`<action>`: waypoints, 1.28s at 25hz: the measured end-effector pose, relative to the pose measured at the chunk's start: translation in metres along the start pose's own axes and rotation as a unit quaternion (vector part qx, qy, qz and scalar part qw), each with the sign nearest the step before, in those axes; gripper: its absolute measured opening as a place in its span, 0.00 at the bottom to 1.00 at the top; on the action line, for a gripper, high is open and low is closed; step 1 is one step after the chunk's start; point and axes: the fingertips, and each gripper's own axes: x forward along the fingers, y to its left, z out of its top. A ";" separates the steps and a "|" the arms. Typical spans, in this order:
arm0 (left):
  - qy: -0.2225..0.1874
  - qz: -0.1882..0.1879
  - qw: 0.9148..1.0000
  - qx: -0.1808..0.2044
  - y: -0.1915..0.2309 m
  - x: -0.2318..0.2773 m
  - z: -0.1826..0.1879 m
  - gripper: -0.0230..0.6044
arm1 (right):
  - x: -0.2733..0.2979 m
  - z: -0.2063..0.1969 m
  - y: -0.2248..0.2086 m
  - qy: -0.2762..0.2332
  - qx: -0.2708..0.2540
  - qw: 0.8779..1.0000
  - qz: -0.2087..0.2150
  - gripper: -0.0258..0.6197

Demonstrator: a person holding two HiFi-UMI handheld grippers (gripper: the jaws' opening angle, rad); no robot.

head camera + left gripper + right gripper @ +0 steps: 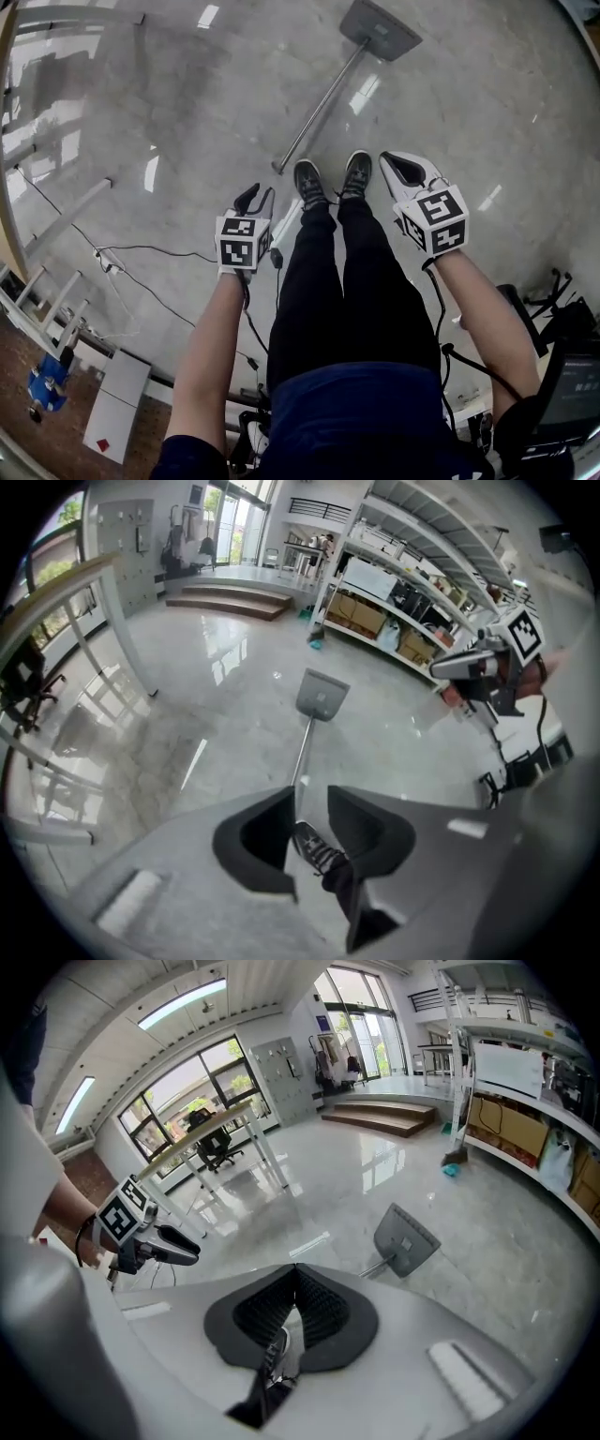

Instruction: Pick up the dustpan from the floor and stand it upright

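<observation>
DUSTPAN [380,30]: lies flat on floor [487,112], pan far, handle end near shoes [357,173] | LEFT GRIPPER [257,199]: jaws apart, nothing gripped | RIGHT GRIPPER [401,169]: jaws closed together, empty | BOTH: apart from dustpan

Only one dustpan [380,30]. Two grippers: the left gripper [255,199] and the right gripper [405,169]. Also two black shoes [309,181].

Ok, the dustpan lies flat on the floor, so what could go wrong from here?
1. The right gripper is shut, so it might nudge the handle rather than take it.
2. The handle's end lies close to the shoes, so a step could kick the dustpan across the glossy floor.
</observation>
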 end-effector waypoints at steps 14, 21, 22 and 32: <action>0.063 -0.017 0.997 0.042 0.021 0.138 -0.053 0.21 | 0.132 -0.059 -0.031 0.023 0.003 0.999 0.024 0.06; 0.096 -0.008 0.994 0.044 0.047 0.205 -0.100 0.22 | 0.181 -0.117 -0.044 0.055 -0.015 0.998 0.035 0.06; 0.100 -0.010 0.994 0.042 0.050 0.213 -0.104 0.22 | 0.186 -0.119 -0.047 0.056 -0.021 0.998 0.036 0.06; 0.135 -0.023 0.989 0.051 0.068 0.299 -0.146 0.27 | 0.232 -0.146 -0.084 0.052 -0.031 0.997 0.040 0.06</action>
